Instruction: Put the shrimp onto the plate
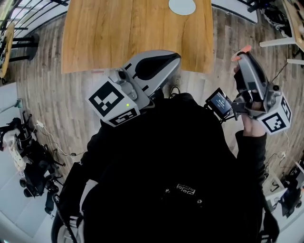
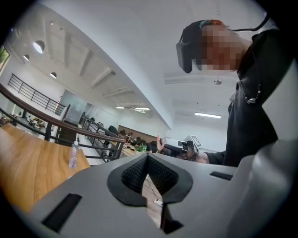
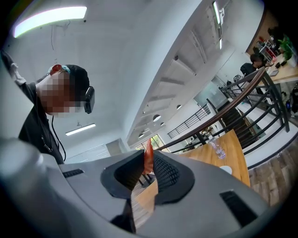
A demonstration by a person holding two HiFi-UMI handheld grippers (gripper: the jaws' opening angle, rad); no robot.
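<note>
Your right gripper [image 3: 148, 160] has its jaws pinched on the shrimp [image 3: 149, 149] — the orange body stands upright between the two black pads, with its tip poking out above them. Your left gripper [image 2: 148, 160] carries nothing: its pads are pressed together at the tips and only floor shows through the slot behind them. From the head view you hold both grippers up in front of your chest, the left near the middle and the right well out to the side, pointing about level and not down. The shrimp is therefore in the air, well apart from the wooden table [image 1: 137, 33] that lies ahead of you. The white plate [image 1: 182, 6] sits empty near the table's far edge, and a clear bottle [image 3: 217, 149] stands elsewhere on the same top. The step in hand looks like the carry: the shrimp is gripped and the placing is not yet done. Your next move calls for reaching the right gripper out across the table to a spot above the plate, tipping its nose down and lowering until the shrimp is close over the plate — only then spread the jaws. Keep the pinch steady on the way, since the shrimp is held by a narrow part of its body and could slip or swing. The left gripper has no job here beyond keeping out of the path.
</note>
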